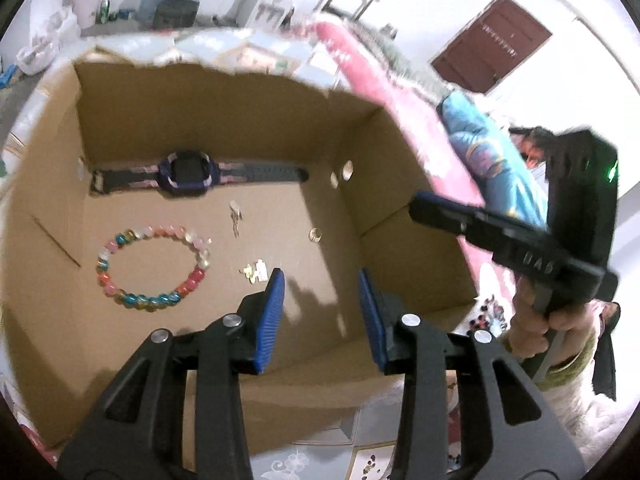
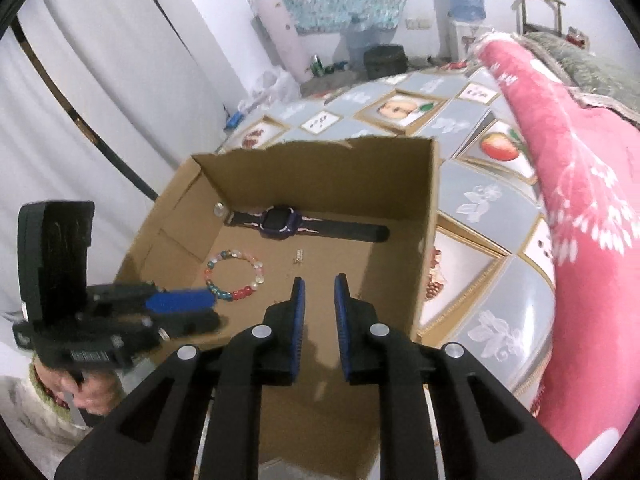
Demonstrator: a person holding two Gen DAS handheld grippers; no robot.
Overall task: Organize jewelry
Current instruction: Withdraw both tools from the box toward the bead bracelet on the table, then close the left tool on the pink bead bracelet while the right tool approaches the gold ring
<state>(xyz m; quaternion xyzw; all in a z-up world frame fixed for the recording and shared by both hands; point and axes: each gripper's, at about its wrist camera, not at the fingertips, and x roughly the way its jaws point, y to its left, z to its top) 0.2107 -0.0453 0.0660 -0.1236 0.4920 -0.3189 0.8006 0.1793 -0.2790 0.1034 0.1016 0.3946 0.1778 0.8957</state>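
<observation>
An open cardboard box lies on a bed. Inside it lie a purple watch, a bracelet of coloured beads, a gold ring, a small gold piece with a white tag and a small earring. My left gripper is open and empty above the box floor; it also shows in the right wrist view. My right gripper is open with a narrow gap and empty over the box; its body shows in the left wrist view.
The bed has a grey patchwork cover with fruit pictures. A red blanket lies along the right of the box. More beaded jewelry lies outside the box by the right hand. A white curtain hangs at the left.
</observation>
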